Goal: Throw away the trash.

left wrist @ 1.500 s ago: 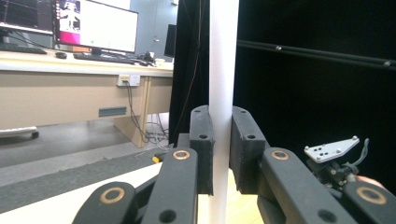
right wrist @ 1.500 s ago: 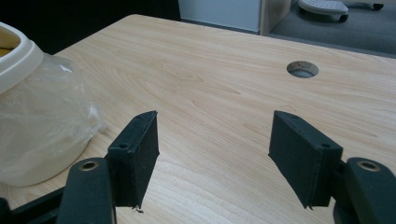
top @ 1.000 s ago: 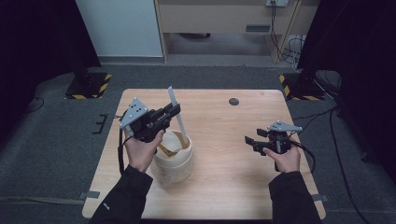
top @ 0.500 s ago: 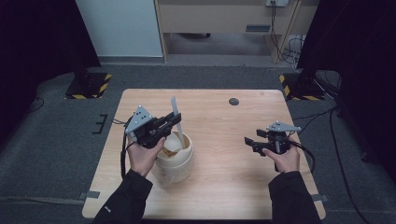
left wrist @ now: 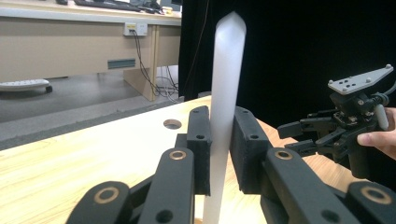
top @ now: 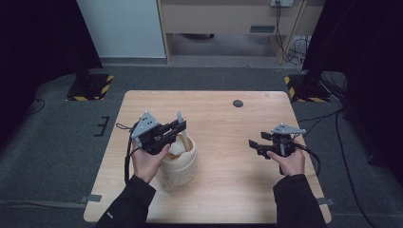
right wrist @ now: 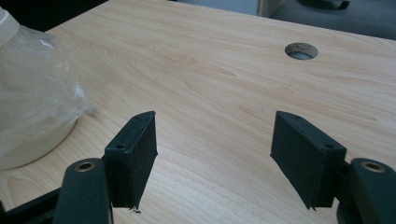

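Left gripper (top: 177, 129) clamps a white plastic stick (left wrist: 223, 112), long axis upright, its lower end dipping into the cream bucket (top: 179, 164) directly beneath on the tabletop (top: 223, 190). Right gripper (top: 256, 144) hangs open and empty, well apart to the right.

My left gripper (top: 177, 127) sits over the mouth of the cream round plastic tub (top: 180, 164), which stands on the pale wooden table (top: 223, 190) left of centre — the white translucent pointed stick (left wrist: 223, 93) stands upright between its jaws. My right gripper (top: 256, 145) hangs well apart, to the tub's right. The round cable hole (top: 237, 103) lies behind both, toward the far edge.
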The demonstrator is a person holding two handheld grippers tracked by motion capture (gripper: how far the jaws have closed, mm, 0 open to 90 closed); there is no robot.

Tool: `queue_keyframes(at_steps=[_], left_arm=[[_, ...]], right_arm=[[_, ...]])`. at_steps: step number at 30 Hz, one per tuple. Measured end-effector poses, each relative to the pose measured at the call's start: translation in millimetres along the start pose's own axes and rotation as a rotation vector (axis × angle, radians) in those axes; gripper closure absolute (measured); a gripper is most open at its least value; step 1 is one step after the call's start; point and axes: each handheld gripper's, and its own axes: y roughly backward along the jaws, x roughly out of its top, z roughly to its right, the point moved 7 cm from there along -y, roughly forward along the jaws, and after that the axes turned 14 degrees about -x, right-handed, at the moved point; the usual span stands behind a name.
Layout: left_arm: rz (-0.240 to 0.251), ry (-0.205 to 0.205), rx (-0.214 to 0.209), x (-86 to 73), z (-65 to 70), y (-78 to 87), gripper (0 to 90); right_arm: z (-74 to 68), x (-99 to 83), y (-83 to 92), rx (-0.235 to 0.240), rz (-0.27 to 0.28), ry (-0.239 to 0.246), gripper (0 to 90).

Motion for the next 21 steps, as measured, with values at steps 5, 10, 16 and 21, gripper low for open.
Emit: queue_keyframes(at_steps=[5,10,16,21], left_arm=[[0.026,-0.001,0.001,5.7,0.9,11.8,69.6],[0.071,0.005,0.038,8.8,-4.9,35.1,63.6],[0.091,-0.012,0.118,3.2,-19.1,71.5,55.8],[0.096,0.015,0.207,-12.7,-40.0,102.5,50.9]], right_arm=[[0.6,-1.3,-0.9,-0.004,-0.004,-0.002,31.3],[1.9,-0.7,0.0,-0.007,0.002,-0.004,30.9],[4.5,-3.0,-0.6,-0.018,-0.004,-0.011,28.4],[6.3,-5.9,-2.7,-0.027,-0.010,-0.015,25.0]])
